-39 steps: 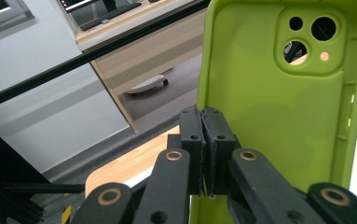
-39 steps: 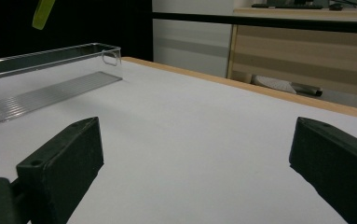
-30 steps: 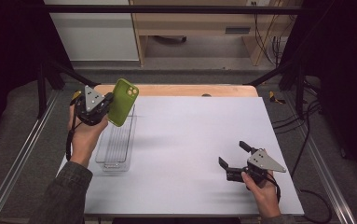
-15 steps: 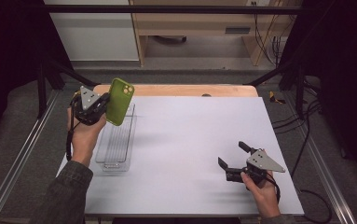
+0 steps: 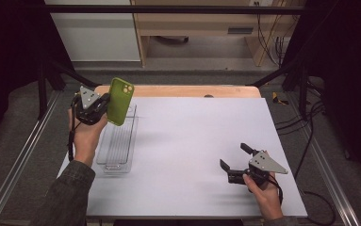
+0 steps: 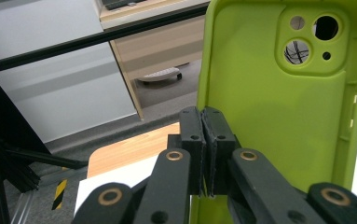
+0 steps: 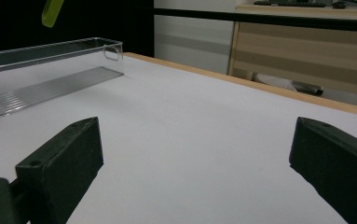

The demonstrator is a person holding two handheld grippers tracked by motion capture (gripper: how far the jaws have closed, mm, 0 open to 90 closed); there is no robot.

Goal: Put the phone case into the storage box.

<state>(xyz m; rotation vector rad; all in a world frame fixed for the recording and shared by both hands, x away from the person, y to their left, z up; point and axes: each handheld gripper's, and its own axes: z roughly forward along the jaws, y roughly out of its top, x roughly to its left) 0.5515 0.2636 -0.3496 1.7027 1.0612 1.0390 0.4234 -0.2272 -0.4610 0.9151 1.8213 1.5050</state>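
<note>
White tabletop, left gripper fingers clamped on upright green phone case, camera cutouts topmost, right gripper fingers wide.

One green phone case is showing, one clear tray, and two grippers; maybe nothing smaller.

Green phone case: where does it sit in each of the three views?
High view: green phone case at upper left, upright in the left claw, above the clear tray.
Left gripper view: right half of the frame, edge pinched.
Right gripper view: sliver at the top left corner.
Shared landmark: clear tray.
</note>
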